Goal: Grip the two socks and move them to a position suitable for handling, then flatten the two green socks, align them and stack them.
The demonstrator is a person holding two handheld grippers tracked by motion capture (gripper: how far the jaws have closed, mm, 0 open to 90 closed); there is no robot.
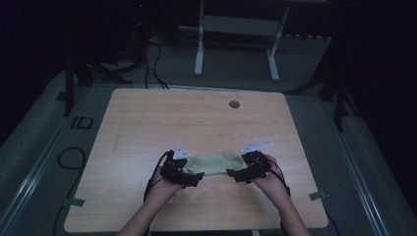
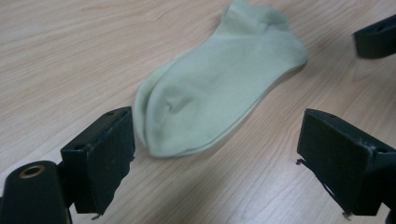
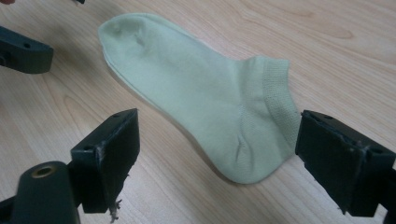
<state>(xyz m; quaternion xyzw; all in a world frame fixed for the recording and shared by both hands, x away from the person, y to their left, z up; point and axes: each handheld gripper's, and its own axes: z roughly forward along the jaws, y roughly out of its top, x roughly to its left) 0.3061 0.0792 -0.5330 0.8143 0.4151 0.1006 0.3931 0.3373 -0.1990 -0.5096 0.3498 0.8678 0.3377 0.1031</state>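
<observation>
Poised near the table's (image 1: 147, 123) front edge, my left tongs (image 2: 215, 154) and right tongs (image 3: 217, 158) gaped wide over the sock's (image 1: 215, 163) ends, best pinched squarely.

My left gripper (image 1: 195, 178) and right gripper (image 1: 232, 173) are matte black, each topped with a grey three-cornered plate and trailing a thin black cable. The blocky jaws have scuffed, fraying edges and a brass-ringed hole at lower left. My forearms are unsleeved.

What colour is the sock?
Pale green sock, plain with a ribbed cuff; right gripper view shows it best.
</observation>
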